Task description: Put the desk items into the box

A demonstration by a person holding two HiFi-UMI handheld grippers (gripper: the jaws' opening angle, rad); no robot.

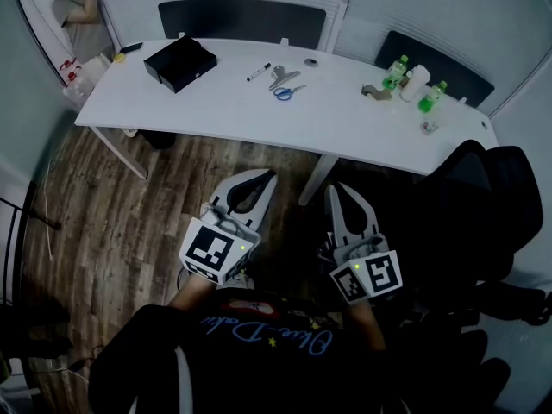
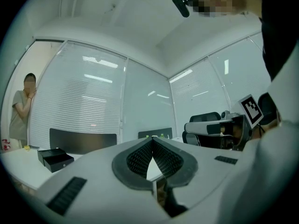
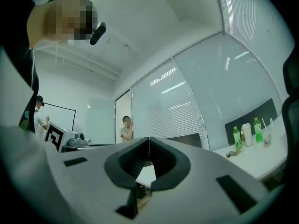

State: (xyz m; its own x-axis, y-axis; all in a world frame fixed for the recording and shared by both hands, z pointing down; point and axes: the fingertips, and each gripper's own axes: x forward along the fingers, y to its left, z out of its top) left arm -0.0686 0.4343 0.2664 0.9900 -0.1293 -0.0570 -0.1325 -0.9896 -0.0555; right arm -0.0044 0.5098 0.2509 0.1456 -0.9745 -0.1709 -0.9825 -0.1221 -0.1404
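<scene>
Black box [image 1: 179, 63] sat near the left end of the white bench [image 1: 259, 119]. A pen [image 1: 258, 72], a silver clip [image 1: 283, 78] and blue scissors [image 1: 289, 91] lay close together in the middle of the bench, well apart from the box. Two green bottles [image 1: 396, 72] stood near the right end. The left gripper [image 1: 263, 179] and the right gripper [image 1: 339, 190] were held low on the near side of the bench, touching nothing. Both had their jaws shut tight with nothing between them. A person [image 1: 79, 11] stood past the far left corner of the bench.
</scene>
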